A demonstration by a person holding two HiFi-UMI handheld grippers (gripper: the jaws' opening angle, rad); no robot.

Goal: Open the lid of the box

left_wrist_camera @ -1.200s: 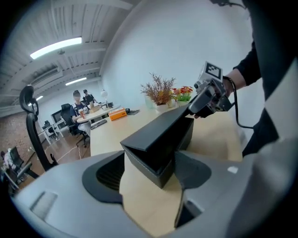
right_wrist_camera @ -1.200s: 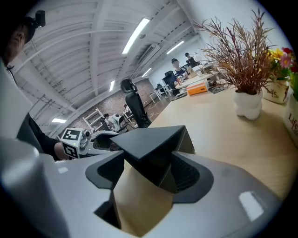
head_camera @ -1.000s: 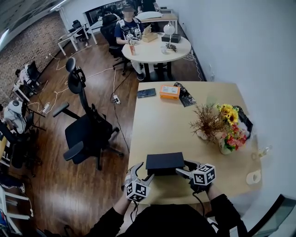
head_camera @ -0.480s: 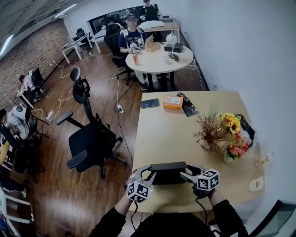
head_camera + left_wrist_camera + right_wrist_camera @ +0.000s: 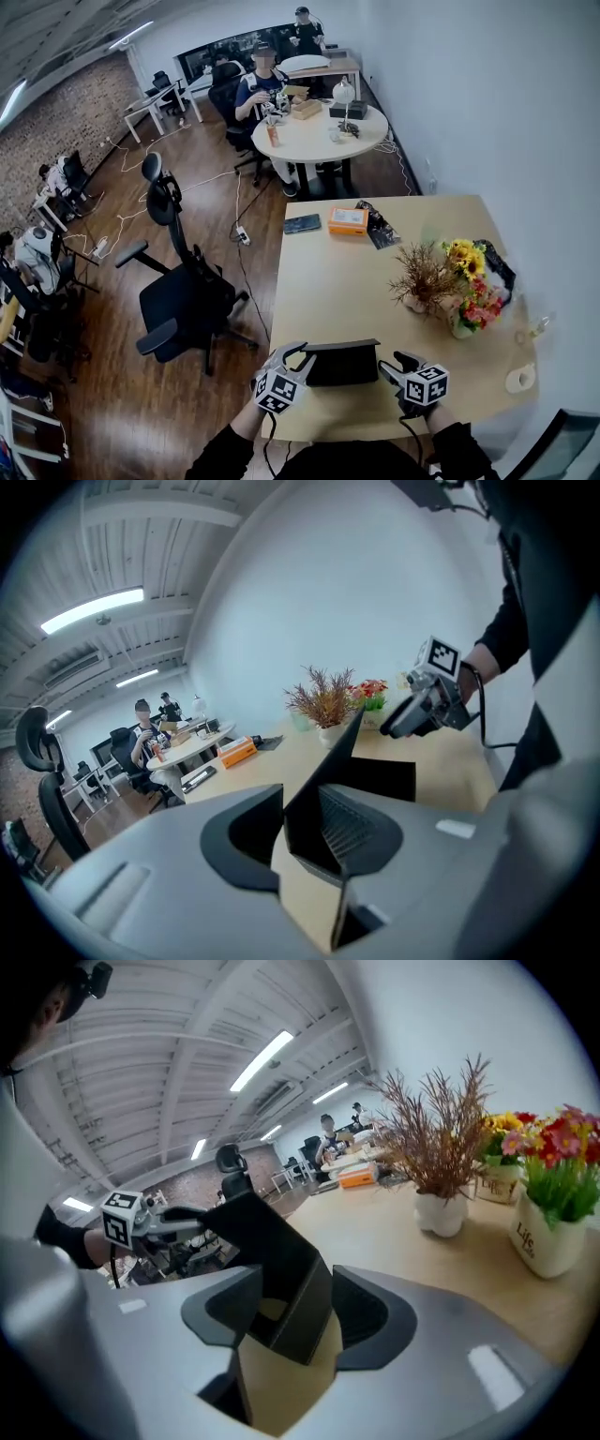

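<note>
Box (image 5: 342, 364) at lower centre of head view on the counter (image 5: 323, 281), its lid (image 5: 333, 761) pinched in left gripper (image 5: 302, 829), right gripper (image 5: 298, 1309) jaws closing around opposite corner, not yet pressed.

We log a dried-plant vase (image 5: 422, 278) on the wooden table (image 5: 328, 291). Flower vase (image 5: 472, 305) sits just beside it, right. Orange box (image 5: 348, 219), dark phone (image 5: 302, 224) and black packet (image 5: 377, 225) lie well beyond it, at the far edge. Tape roll (image 5: 518, 378) lies nearer than it, right. Black office chair (image 5: 183, 300) stands far to its left on the floor. Round table (image 5: 323, 131) with a seated person (image 5: 262, 84) stands far behind it.
</note>
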